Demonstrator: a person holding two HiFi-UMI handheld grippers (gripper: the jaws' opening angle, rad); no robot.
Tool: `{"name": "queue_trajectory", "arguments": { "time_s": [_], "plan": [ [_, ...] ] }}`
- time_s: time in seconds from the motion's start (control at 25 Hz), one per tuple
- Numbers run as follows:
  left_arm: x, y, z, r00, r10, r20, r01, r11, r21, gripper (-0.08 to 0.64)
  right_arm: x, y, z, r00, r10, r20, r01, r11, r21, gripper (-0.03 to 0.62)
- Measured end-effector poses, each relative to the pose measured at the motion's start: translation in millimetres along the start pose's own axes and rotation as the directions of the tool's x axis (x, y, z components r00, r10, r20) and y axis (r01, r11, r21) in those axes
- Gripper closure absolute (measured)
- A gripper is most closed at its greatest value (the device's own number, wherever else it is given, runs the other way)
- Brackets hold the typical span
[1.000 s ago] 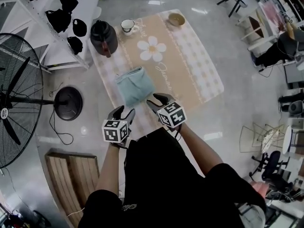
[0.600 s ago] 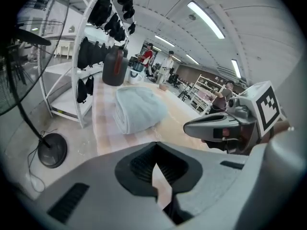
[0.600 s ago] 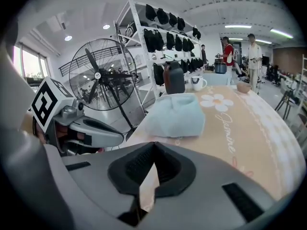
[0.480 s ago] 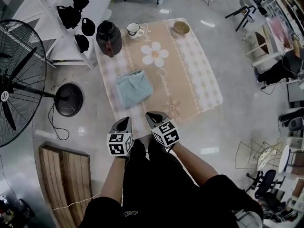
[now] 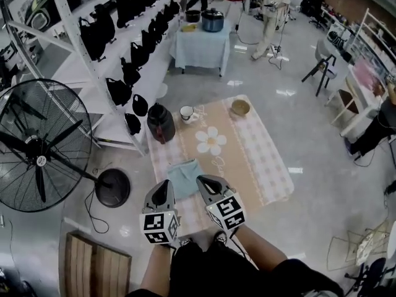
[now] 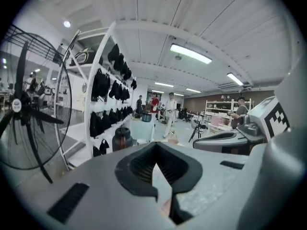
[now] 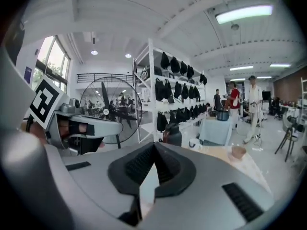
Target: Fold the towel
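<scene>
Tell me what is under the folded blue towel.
The towel lies on the checked mat with the daisy, spread on the floor. Anything between towel and mat is covered.

Pale-blue towel (image 5: 184, 178); beige, pink-checked mat (image 5: 266, 166) with white daisy (image 5: 210, 142)

A glossy grey floor (image 5: 309, 104) runs through a workshop hall, where a white shelving rack (image 5: 124, 60) hung with black bags, a large pedestal fan (image 5: 40, 161) and a cloth-draped bench (image 5: 201, 51) stand beneath ceiling strip lights (image 6: 191, 53).
</scene>
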State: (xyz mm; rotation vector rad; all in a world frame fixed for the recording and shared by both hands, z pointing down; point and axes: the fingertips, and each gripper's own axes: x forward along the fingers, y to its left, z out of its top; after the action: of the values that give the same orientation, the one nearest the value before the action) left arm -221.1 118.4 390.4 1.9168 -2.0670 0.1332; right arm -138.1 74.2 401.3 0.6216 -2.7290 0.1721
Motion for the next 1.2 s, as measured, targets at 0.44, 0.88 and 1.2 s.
{"name": "queue_trajectory", "arguments": {
  "time_s": [0.44, 0.88, 1.2],
  "plan": [
    [-22.5, -29.2, 92.4, 0.978, -0.034, 0.206, 0.021, 0.998, 0.065, 0.555, -47.4, -21.3, 104.4, 0.972, -0.055, 0.228, 0.074, 0.994, -0.079, 0.591],
    [-15.2, -32.2, 101.5, 0.972, -0.072, 0.225, 0.052, 0.994, 0.091, 0.555, -60.7, -35.3, 113.0, 0.958, -0.121, 0.26, 0.143, 0.987, -0.067, 0.591],
    [-22.7, -29.8, 103.0, 0.969, -0.07, 0.236, 0.051, 0.995, 0.084, 0.555, -67.1, -34.9, 114.5, 0.952, -0.142, 0.272, 0.167, 0.983, -0.073, 0.591]
  ]
}}
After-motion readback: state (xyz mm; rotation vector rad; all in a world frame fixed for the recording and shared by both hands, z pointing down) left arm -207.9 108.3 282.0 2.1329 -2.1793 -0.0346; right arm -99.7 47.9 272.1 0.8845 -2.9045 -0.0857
